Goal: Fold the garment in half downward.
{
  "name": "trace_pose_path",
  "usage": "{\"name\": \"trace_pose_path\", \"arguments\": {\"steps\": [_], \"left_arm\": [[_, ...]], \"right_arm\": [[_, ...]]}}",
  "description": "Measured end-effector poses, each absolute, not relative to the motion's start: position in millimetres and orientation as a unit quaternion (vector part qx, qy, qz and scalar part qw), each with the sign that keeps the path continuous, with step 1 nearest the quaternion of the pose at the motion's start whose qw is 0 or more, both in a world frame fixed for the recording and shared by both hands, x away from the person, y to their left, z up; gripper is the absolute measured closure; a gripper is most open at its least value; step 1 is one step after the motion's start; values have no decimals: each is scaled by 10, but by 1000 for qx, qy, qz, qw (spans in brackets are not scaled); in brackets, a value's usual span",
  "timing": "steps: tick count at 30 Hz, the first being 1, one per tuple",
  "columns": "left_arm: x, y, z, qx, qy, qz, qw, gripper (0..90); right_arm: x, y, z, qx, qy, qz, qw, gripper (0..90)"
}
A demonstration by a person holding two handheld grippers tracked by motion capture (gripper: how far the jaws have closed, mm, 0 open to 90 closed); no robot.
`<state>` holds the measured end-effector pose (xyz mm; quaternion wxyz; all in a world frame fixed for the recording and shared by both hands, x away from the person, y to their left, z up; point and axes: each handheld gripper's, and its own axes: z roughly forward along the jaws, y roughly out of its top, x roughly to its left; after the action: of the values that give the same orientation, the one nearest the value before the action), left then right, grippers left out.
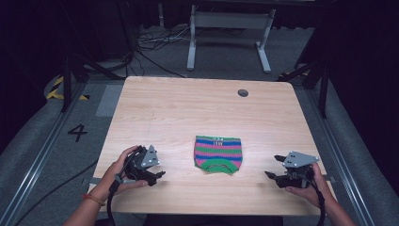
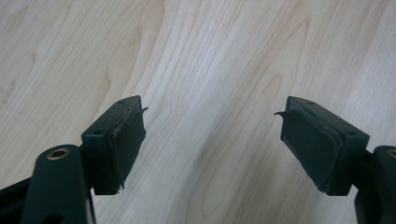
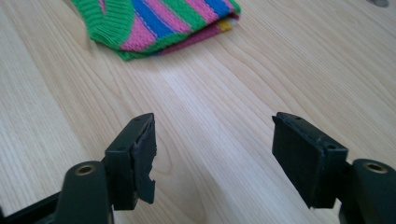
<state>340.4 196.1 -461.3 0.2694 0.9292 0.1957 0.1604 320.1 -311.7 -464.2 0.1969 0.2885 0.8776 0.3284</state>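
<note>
Your pale wood counter (image 1: 155, 103) carries a folded striped knit (image 1: 218, 153) near its front edge; your left gripper (image 1: 157, 175) and right gripper (image 1: 269, 175) gape wide, empty.

Striped knit (image 3: 159, 23) cut off above.

The desk (image 1: 160, 108) is made of light wood with rounded corners and a small round hole (image 1: 243, 92) near its far edge. The room around it is dark. The floor (image 1: 42, 141) is grey, with a black number four (image 1: 77, 133) on the left. Far back stands a white metal frame (image 1: 229, 35) beside loose black cables (image 1: 150, 47). Yellow and black tape (image 1: 57, 89) marks the far left.
</note>
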Motion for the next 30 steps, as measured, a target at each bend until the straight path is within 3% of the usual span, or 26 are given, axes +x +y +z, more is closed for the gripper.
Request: {"name": "trace_pose_path", "arguments": {"steps": [16,23,28,30], "left_arm": [[3243,2441,-4771,920,243,143,272,183],[3186,2645,-4903,900,293,133,295,175],[3156,2771,-4996,876,328,98,339,169],[3131,2790,-5011,870,337,110,343,156]], "right_arm": [[3051,-3652,-4811,352,856,326,193,243],[2961,-3859,-4977,370,849,341,158,223],[2944,-3942,-5048,390,832,364,151,197],[2951,-3947,-5050,393,831,362,153,183]]}}
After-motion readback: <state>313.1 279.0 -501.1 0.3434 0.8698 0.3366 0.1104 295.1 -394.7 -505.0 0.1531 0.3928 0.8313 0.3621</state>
